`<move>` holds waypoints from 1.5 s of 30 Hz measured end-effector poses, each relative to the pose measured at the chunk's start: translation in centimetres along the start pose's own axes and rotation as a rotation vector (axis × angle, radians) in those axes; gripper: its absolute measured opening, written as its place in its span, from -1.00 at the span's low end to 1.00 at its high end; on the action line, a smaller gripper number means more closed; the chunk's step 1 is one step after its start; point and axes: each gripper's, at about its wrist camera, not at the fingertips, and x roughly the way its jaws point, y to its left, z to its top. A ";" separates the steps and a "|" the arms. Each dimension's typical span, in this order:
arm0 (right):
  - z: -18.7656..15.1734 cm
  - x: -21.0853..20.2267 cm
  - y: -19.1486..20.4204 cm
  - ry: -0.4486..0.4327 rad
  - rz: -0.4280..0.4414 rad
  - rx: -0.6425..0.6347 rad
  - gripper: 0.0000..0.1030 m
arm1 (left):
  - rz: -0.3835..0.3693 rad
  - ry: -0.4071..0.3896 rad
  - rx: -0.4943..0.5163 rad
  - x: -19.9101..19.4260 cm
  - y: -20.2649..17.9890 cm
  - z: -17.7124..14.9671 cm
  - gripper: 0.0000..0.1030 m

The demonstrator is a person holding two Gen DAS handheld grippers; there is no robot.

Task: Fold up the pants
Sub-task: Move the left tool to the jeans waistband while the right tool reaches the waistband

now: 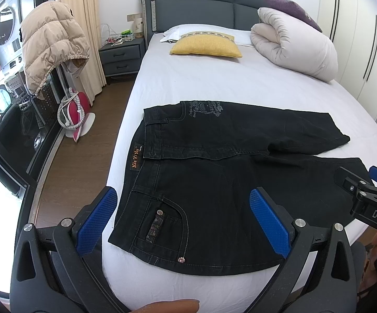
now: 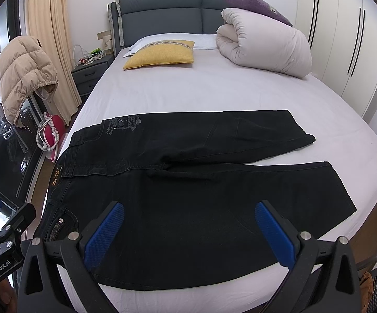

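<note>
Nearest the lens, the left gripper (image 1: 183, 220) shows two blue ridged pads (image 1: 99, 223) spread wide with nothing between them, hovering over the waist end of a pair of black pants (image 1: 214, 182); a fingertip of the person holding it shows at the very bottom edge. The right gripper (image 2: 189, 234) is likewise spread wide and empty, poised over the near leg. The pants lie flat on the white bed (image 1: 188, 83), close to its foot edge, waistband toward the bed's left side, the side of the wooden floor, and both legs running toward the bed's right side. The far leg lies slightly apart from the near one, leaving a wedge of sheet between their hems. A yellow pillow (image 1: 206, 48) and a rolled pale duvet (image 1: 292, 41) sit well apart from the pants, up by the grey headboard. The cloth looks like denim: soft enough to fold, but fairly heavy and thick at the seams, so it should hold a crease and sag when lifted. Sensible places to pinch would be the near edge of the waistband and the near leg's hem, lifting both together over the far leg.
</note>
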 end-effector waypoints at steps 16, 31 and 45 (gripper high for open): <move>-0.4 0.3 0.5 0.006 0.003 -0.004 1.00 | 0.044 -0.060 0.035 -0.1 -0.4 -0.8 1.00; 4.1 3.9 -1.2 -0.068 0.128 -0.108 1.00 | 0.042 -0.107 0.235 5.9 0.4 3.4 1.00; 13.0 15.1 -1.7 -0.062 0.312 -0.387 0.78 | -0.100 0.109 0.314 24.5 5.1 15.8 1.00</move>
